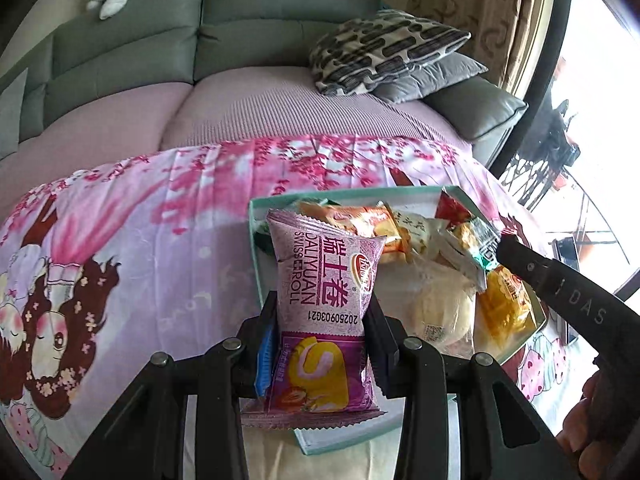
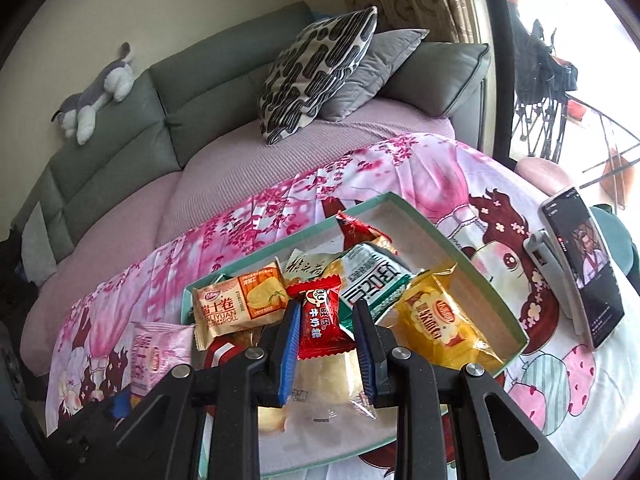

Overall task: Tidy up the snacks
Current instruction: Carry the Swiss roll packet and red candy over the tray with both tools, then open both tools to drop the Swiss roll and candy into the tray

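My left gripper (image 1: pixel 322 314) is shut on a purple Swiss roll packet (image 1: pixel 324 276), which stands upright just left of the teal-rimmed box (image 1: pixel 256 240). In the right wrist view that packet (image 2: pixel 156 356) shows pale pink at the lower left. My right gripper (image 2: pixel 326 322) is shut on a small red candy packet (image 2: pixel 320 312) above the box (image 2: pixel 440 240). Inside the box lie an orange roll packet (image 2: pixel 236 304), a yellow packet (image 2: pixel 436 320), a white-green packet (image 2: pixel 372 280) and a clear-wrapped bun (image 1: pixel 440 312). One of the right gripper's fingers (image 1: pixel 532 270) reaches over the box's right side.
The box sits on a table under a pink cartoon cloth (image 1: pixel 140 240). A phone on a stand (image 2: pixel 580 268) is at the right edge. Behind stand a grey-green sofa (image 1: pixel 240 40) with pillows (image 1: pixel 384 48) and a plush toy (image 2: pixel 96 96).
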`<state>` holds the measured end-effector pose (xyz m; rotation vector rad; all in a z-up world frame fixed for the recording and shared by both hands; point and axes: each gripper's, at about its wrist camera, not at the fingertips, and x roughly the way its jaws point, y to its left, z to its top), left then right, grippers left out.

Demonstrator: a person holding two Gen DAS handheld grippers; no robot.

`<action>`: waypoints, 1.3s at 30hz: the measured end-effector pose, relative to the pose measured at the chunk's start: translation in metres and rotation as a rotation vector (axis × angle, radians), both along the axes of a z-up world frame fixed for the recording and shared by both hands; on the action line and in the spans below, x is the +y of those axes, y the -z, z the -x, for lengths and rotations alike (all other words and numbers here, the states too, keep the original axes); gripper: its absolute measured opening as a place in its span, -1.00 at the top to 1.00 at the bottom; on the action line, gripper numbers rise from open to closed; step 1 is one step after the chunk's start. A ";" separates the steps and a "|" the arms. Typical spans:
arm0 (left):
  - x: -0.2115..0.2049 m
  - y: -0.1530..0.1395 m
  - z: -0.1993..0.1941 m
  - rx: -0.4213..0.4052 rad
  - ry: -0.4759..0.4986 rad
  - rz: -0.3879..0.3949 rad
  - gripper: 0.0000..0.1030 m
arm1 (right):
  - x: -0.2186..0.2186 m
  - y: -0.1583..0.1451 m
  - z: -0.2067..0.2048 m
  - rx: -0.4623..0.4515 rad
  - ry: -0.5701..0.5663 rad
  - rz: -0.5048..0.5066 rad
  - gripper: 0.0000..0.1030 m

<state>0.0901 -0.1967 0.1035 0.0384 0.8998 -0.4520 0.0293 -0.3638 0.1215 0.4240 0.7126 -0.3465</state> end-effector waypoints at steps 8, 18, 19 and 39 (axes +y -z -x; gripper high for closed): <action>-0.003 0.014 -0.009 0.014 -0.007 0.000 0.21 | 0.007 0.007 -0.010 0.011 -0.031 -0.006 0.46; 0.014 0.026 -0.034 0.025 -0.080 0.035 0.21 | 0.009 0.018 -0.020 0.040 -0.041 -0.021 0.46; 0.017 0.028 -0.038 0.030 -0.089 0.041 0.21 | 0.009 0.019 -0.021 0.040 -0.045 -0.022 0.46; -0.001 0.040 -0.043 0.108 -0.004 0.166 0.19 | 0.016 0.027 -0.029 0.057 -0.064 -0.016 0.46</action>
